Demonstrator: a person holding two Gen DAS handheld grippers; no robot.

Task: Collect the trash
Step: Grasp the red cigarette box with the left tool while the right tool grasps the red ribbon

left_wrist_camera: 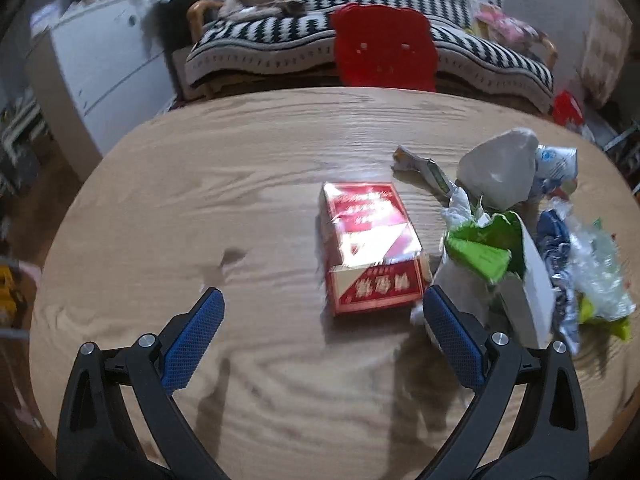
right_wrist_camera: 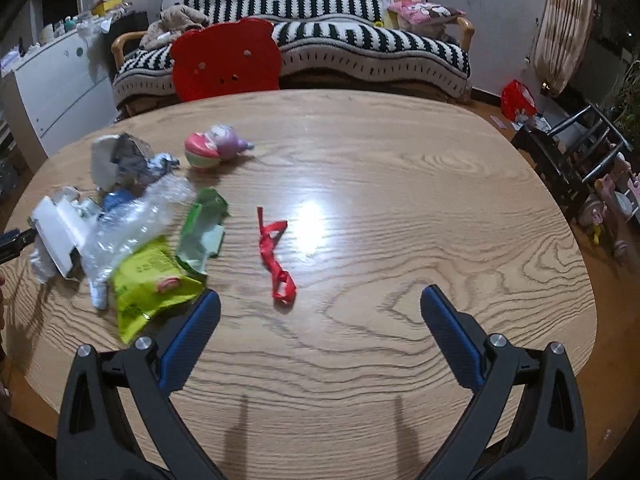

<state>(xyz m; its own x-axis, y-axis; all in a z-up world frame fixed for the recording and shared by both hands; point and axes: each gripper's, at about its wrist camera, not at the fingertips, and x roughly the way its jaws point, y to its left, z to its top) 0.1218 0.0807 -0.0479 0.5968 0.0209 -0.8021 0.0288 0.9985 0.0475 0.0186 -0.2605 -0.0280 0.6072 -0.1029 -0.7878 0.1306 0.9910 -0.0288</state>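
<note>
Left wrist view
Left gripper (left_wrist_camera: pixel 323 309): fingers spread wide, holding nothing, low over the wooden table (left_wrist_camera: pixel 200 184) towards its near edge.
Red box (left_wrist_camera: pixel 368 246): lies flat on the table just ahead of the gap between the fingers, nearer the right-hand finger; looks to me like the piece this claw is lined up for.
Trash pile (left_wrist_camera: pixel 520 232): heaped towards the table's right edge. A green-and-white carton (left_wrist_camera: pixel 494 254) leans there, a grey crumpled bag (left_wrist_camera: pixel 500 168) behind it, foil and clear plastic beyond. The right-hand finger tip is just beside the carton, perhaps touching some white paper; blur makes it hard to say.

Right wrist view
Right gripper (right_wrist_camera: pixel 320 308): fingers apart and empty, above the table's near edge.
Red ribbon (right_wrist_camera: pixel 276 256): a lone knotted strip mid-table, ahead of the open fingers and a little to the left, well apart from the rest; the likely pick here.
Yellow-green wrapper (right_wrist_camera: pixel 148 284): flat, just beside the left-hand finger, at the pile's near side.
Clear plastic bottle (right_wrist_camera: pixel 136 220): crushed, lying across the pile by the table's left edge.
Pink toy (right_wrist_camera: pixel 216 150): towards the far edge; probably not trash.
</note>
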